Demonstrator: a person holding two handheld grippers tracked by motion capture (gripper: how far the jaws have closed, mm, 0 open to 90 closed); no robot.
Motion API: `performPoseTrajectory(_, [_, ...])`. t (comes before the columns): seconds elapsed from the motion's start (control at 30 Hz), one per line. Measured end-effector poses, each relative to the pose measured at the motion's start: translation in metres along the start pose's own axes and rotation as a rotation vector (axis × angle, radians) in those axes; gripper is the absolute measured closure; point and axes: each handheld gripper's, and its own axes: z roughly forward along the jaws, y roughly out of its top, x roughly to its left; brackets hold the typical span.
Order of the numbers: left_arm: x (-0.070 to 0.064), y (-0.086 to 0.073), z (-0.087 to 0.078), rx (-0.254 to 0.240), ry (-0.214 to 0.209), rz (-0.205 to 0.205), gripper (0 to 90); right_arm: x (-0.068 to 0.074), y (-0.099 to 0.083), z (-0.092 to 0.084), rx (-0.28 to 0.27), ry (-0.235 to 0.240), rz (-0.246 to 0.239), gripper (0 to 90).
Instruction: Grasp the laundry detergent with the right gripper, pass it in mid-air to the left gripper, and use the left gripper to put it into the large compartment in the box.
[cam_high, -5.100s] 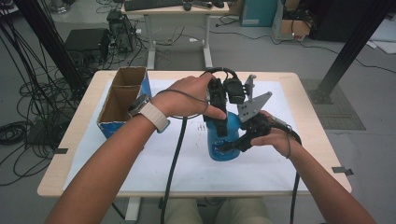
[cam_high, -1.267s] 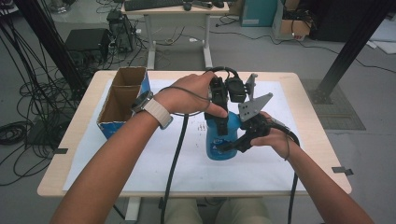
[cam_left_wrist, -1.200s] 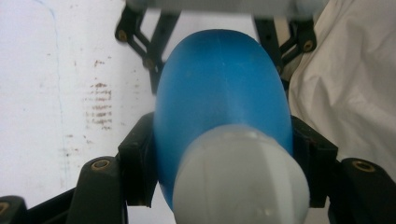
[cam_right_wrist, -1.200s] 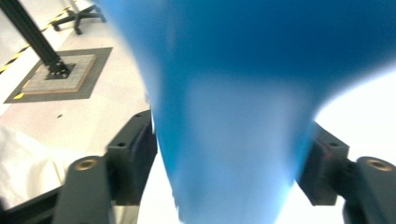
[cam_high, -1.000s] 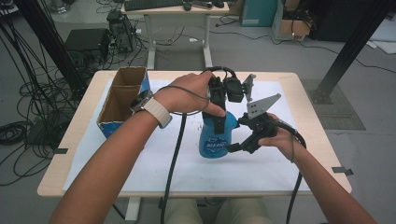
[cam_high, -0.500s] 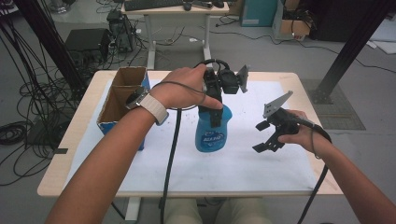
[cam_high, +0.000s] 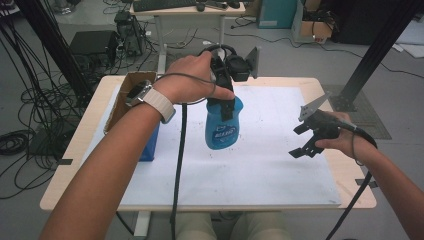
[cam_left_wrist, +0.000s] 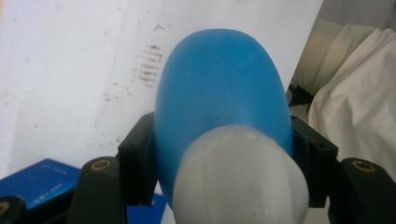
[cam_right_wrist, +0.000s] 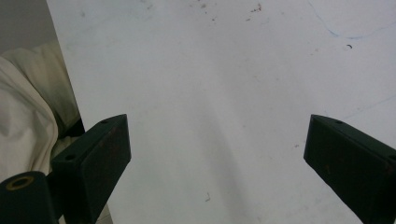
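Observation:
A blue plastic bottle (cam_high: 223, 127) with a white label hangs upright above the white mat (cam_high: 260, 170), clear of it. My left gripper (cam_high: 223, 107) comes down from above and is shut on the bottle's upper part. In the left gripper view the bottle (cam_left_wrist: 219, 84) and its pale cap (cam_left_wrist: 240, 182) sit between the left gripper (cam_left_wrist: 219, 156) pads, which press on both sides. My right gripper (cam_high: 298, 141) is off to the right over the mat, apart from the bottle. Its jaws have just been opening and stand wide with nothing between them, as the right gripper (cam_right_wrist: 217, 144) view shows.
An open cardboard box (cam_high: 124, 95) with a blue side (cam_high: 150, 145) stands at the table's left, and its blue face (cam_left_wrist: 42, 179) is in the left gripper view. The mat covers most of the wooden table (cam_high: 350, 185). Desks, cables and black posts stand beyond the table.
The right gripper let go of the bottle, opened and drew away to the right. The left gripper has lifted the bottle up off the mat and slightly left.

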Motion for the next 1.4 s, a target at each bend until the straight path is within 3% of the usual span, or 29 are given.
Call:
performPoseTrajectory(0.13, [0.005,-0.004,-0.011,-0.001,0.005,-0.036,37.5,-0.002,-0.004,-0.005,0.011,-0.017,0.011,7.2])
performPoseTrajectory(0.17, [0.005,-0.006,-0.014,0.005,-0.001,-0.071,37.5,-0.003,-0.005,-0.006,0.013,-0.019,0.011,7.2])
performPoseTrajectory(0.23, [0.009,-0.008,-0.022,0.003,0.011,-0.08,37.4,-0.003,-0.007,-0.008,0.018,-0.027,0.027,7.2])
performPoseTrajectory(0.43, [0.021,-0.019,-0.04,-0.013,0.028,-0.226,37.4,-0.006,-0.014,-0.012,0.038,-0.044,0.039,7.2])
performPoseTrajectory(0.67, [0.034,-0.033,-0.055,-0.024,0.03,-0.339,37.4,-0.009,-0.02,-0.014,0.046,-0.051,0.046,7.2])
performPoseTrajectory(0.77, [0.038,-0.037,-0.06,-0.003,0.049,-0.38,37.4,-0.009,-0.021,-0.014,0.038,-0.058,0.058,7.2])
performPoseTrajectory(0.8, [0.039,-0.038,-0.062,0.008,0.053,-0.387,37.4,-0.009,-0.023,-0.013,0.012,-0.059,0.066,7.2])
performPoseTrajectory(0.87, [0.042,-0.041,-0.065,0.01,0.049,-0.432,37.4,-0.01,-0.023,-0.013,0.012,-0.058,0.065,7.2])
performPoseTrajectory(0.9, [0.043,-0.043,-0.066,0.011,0.046,-0.449,37.4,-0.006,-0.023,-0.015,0.036,-0.06,0.114,7.2])
performPoseTrajectory(1.17, [0.057,-0.058,-0.08,0.019,0.042,-0.566,37.4,-0.008,-0.023,-0.013,0.038,-0.057,0.111,7.2])
performPoseTrajectory(1.23, [0.06,-0.062,-0.082,0.001,0.044,-0.613,37.4,-0.013,-0.024,-0.011,0.012,-0.056,0.06,7.2])
performPoseTrajectory(1.33, [0.066,-0.071,-0.087,-0.003,0.049,-0.662,37.4,-0.013,-0.023,-0.01,0.012,-0.055,0.066,7.2])
performPoseTrajectory(1.4, [0.068,-0.076,-0.089,-0.01,0.064,-0.718,37.4,-0.014,-0.023,-0.01,0.011,-0.055,0.067,7.3])
